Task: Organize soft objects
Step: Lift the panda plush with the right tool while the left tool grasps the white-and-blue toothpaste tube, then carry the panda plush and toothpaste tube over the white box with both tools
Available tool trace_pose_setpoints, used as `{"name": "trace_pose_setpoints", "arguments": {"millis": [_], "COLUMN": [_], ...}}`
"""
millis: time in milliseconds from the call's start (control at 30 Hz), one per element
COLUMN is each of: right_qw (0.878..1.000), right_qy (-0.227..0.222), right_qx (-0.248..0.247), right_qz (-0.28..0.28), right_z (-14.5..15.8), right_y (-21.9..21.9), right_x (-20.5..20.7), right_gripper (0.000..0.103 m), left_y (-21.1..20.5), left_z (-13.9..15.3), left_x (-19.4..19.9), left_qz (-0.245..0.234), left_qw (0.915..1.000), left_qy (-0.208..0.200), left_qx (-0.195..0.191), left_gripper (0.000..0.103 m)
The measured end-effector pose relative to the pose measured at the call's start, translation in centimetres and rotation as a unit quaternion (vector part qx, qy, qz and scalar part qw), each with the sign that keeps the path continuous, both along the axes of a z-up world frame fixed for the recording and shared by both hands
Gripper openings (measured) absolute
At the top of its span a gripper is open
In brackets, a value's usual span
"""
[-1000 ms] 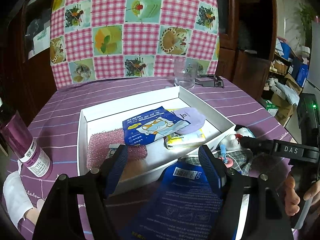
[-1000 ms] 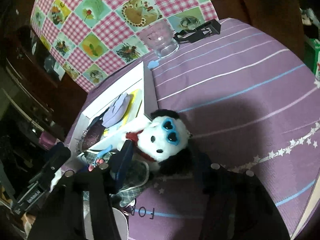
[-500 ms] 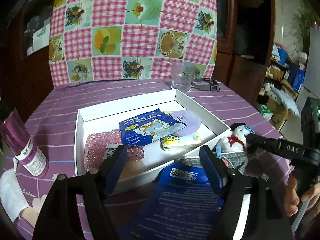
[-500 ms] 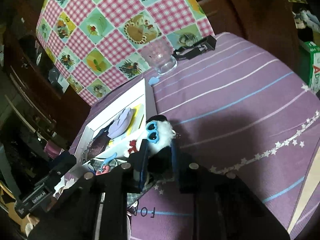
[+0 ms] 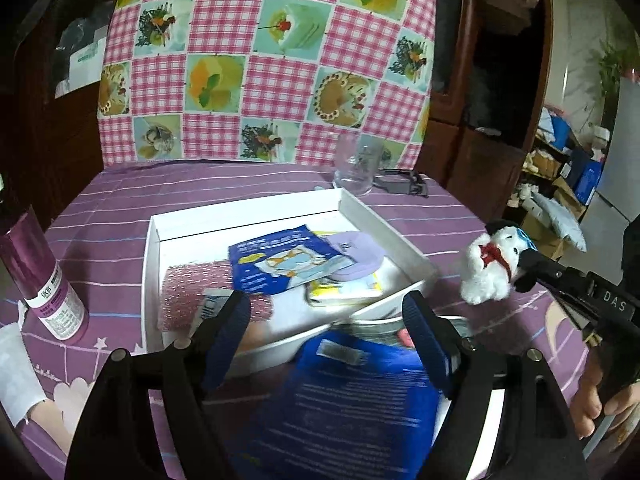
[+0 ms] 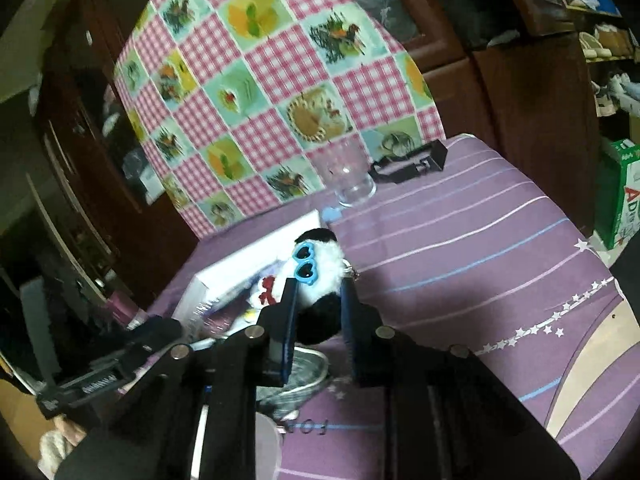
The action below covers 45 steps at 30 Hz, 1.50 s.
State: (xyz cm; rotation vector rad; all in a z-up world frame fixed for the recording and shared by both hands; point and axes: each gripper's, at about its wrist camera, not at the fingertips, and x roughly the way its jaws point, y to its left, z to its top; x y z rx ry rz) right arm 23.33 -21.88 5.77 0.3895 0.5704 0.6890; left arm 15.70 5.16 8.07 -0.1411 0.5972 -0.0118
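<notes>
The right hand-held gripper (image 6: 316,300) is clamped on a small plush panda (image 6: 320,276) with blue heart-shaped sunglasses, its pads squeezing the dark lower body, and the toy hangs clear of the worktop (image 6: 480,248), off to the right of the white tray (image 5: 384,224) as the left camera sees it. The left hand-held gripper (image 5: 326,316) has its jaws spread wide and grips nothing; directly below and between them lies a blue packet (image 5: 352,392) printed with white text, just beside the tray's near rim.

Judging by what lies in the tray, the sorting looks partly done: ahead of the left hand-held gripper it already holds a pink sparkly sponge (image 5: 196,288), a blue pouch with a cartoon dog (image 5: 280,264), a lilac soft pad (image 5: 356,256) and a yellow packet (image 5: 344,290) under them. The panda, the blue packet and some checked cloth (image 6: 296,376) below the right hand-held gripper are not yet in.

The worktop wears a purple striped cloth with stars. Beyond the tray stand a clear glass (image 5: 356,164) and a small black object (image 5: 400,182); far left of the left hand-held gripper is a purple bottle (image 5: 44,280). A pink gingham cloth with food pictures (image 5: 264,60) hangs behind, between dark wooden cabinets, with cluttered shelves to the right.
</notes>
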Motion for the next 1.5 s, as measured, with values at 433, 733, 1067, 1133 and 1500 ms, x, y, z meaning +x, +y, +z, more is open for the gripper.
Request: {"name": "trace_pose_setpoints", "arguments": {"millis": [433,733,1067,1133,1500], "right_qw": [0.998,0.995,0.994,0.993,0.994], "right_qy": [0.009,-0.012,-0.001,-0.003,-0.013], "right_qx": [0.008,-0.007,-0.041,-0.048,-0.061], "right_qz": [0.066,0.099,0.105,0.107,0.094], "right_z": [2.2,2.1,0.9,0.8,0.9], "right_y": [0.7,-0.6,0.0,0.2,0.2], "right_x": [-3.1,-7.4,-8.5,-8.6,-8.8], "right_gripper": [0.022,0.022,0.022,0.022,0.022], "left_y": [-2.0,-2.1,-1.2,-1.5,-2.6], "left_z": [2.7,1.1,-4.4,-5.3,-6.7], "left_x": [-6.1,-11.2,-14.0,-14.0,-13.4], "left_qz": [0.042,0.064,0.068,0.060,0.052], "left_qw": [0.9988,0.9973,0.9939,0.9923,0.9878], "left_qy": [-0.008,0.014,0.084,0.105,0.140], "left_qx": [0.024,0.034,0.022,0.026,0.046], "left_gripper": [0.079,0.079,0.069,0.069,0.021]}}
